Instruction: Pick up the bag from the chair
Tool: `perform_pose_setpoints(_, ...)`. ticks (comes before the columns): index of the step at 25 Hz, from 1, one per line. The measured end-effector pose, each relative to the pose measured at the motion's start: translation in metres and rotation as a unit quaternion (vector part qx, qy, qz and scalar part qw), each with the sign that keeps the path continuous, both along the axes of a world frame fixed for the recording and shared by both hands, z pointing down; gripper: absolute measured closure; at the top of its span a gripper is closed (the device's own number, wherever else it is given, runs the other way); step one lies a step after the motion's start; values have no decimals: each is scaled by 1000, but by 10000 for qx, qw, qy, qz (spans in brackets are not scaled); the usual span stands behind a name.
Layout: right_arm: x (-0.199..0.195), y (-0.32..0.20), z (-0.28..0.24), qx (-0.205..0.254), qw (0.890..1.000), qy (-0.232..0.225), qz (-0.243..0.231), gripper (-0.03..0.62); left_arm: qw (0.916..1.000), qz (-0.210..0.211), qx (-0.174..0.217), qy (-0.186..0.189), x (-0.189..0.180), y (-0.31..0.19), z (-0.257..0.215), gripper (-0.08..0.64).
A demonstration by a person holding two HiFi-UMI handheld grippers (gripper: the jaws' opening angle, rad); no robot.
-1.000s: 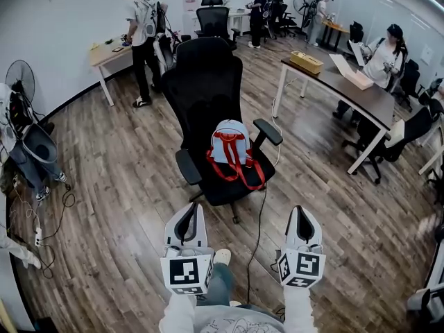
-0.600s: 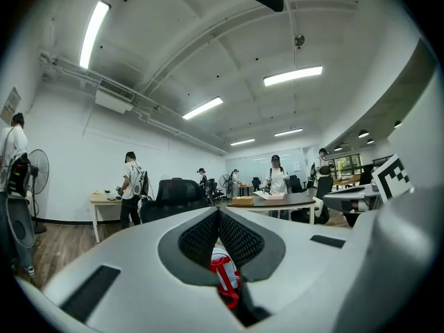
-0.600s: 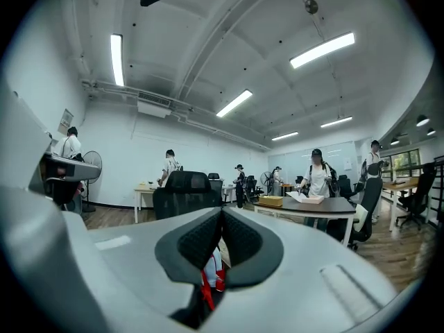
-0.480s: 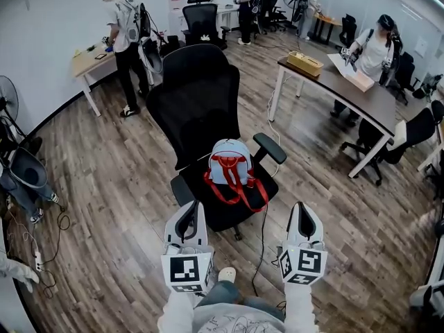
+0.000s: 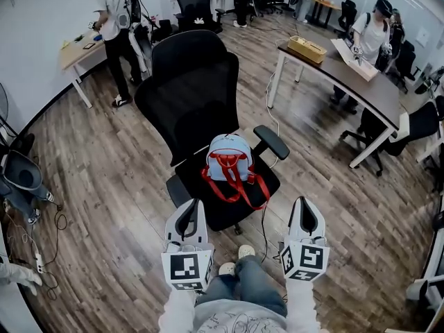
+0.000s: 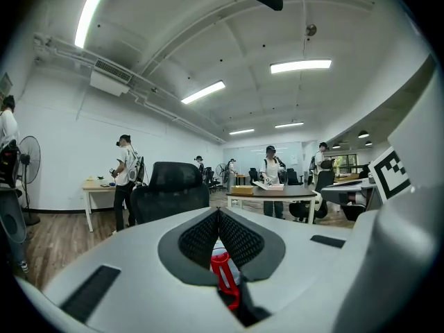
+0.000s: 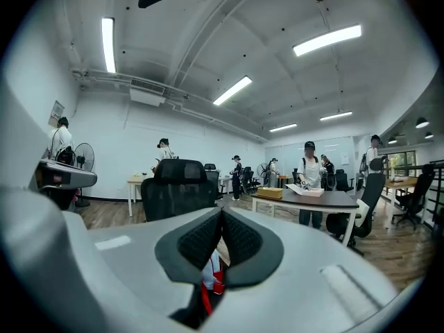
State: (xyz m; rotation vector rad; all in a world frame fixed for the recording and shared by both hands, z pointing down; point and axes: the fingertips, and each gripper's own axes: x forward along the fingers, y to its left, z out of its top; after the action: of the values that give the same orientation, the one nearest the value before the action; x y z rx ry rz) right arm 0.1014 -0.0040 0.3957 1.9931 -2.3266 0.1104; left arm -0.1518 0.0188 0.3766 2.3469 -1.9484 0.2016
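Bag [image 5: 229, 159], light blue w/ red straps [image 5: 239, 186], is sitting upright on the seat of the black office chair [image 5: 195, 92]. It is leaning back against the backrest, and the straps are spilling fwd over the seat. It's resting btwn the two armrests, closer to the armrest [image 5: 272, 141] on the head view's right.

L gripper [image 5: 189, 214] and R gripper [image 5: 304, 212] are hovering side by side in front of the chair. Both are pointing toward it and staying apart from the bag. L gripper's jaws are pressing together at the tips w/ nothing btwn them; a red strap is showing far off through the gap under the pads. R gripper's jaws are likewise meeting at the tips, empty, w/ a bit of the bag peeking through below.

The person's legs in jeans [image 5: 243, 283] and light shoes [image 5: 246, 251] are showing btwn the grippers, near the seat's front edge. A cable [image 5: 262, 227] is trailing over the wood floor [image 5: 90, 186].

Behind, to the right, a long dark desk [image 5: 347, 82] is carrying a cardboard box [image 5: 307, 48], w/ someone [image 5: 371, 30] standing at it. Another person [image 5: 111, 16] is standing by a light desk [image 5: 73, 47] at far left.
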Motion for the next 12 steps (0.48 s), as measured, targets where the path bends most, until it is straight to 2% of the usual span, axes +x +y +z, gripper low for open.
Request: perform_pose_setpoints(12, 6, -106, 18, -128, 9996, -8, -260, 581, 9995, -149, -293, -34, 12, -98, 30, 554)
